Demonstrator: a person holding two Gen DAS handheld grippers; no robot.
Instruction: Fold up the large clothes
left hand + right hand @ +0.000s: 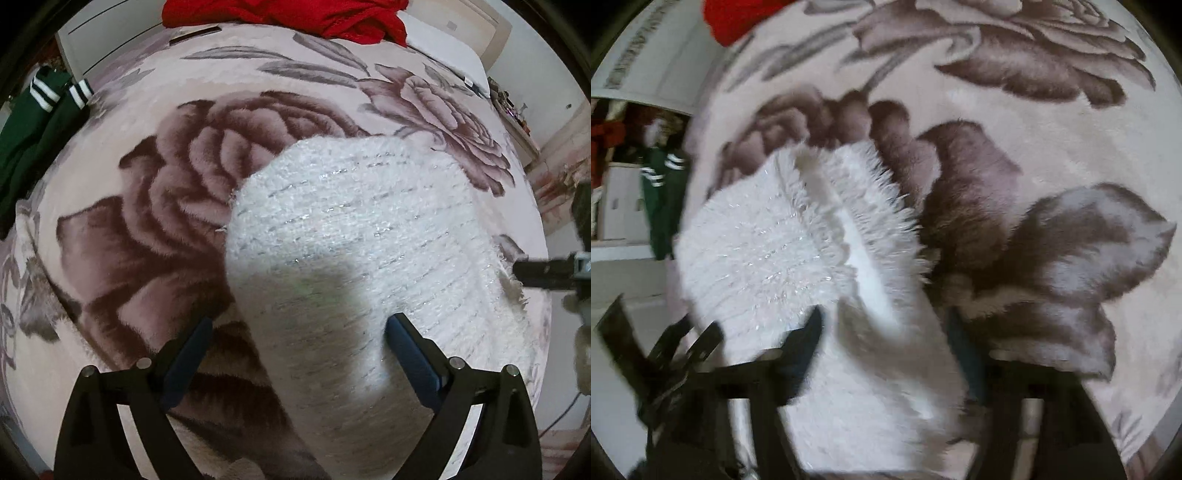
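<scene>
A white fuzzy knit garment (351,229) with silver threads lies folded on a bed covered by a pink blanket (129,221) with large brown roses. My left gripper (299,332) is open just above the garment's near edge, its jaws wide apart. The tip of the right gripper (546,271) shows at the garment's right edge. In the right wrist view, my right gripper (882,332) is open over the garment's (768,251) fringed edge, with the fabric lying between its fingers. That view is blurred by motion.
A red garment (288,14) lies bunched at the far end of the bed. A green garment with white stripes (33,122) hangs at the bed's left edge, also in the right wrist view (665,192). White furniture and floor lie beyond the bed (620,258).
</scene>
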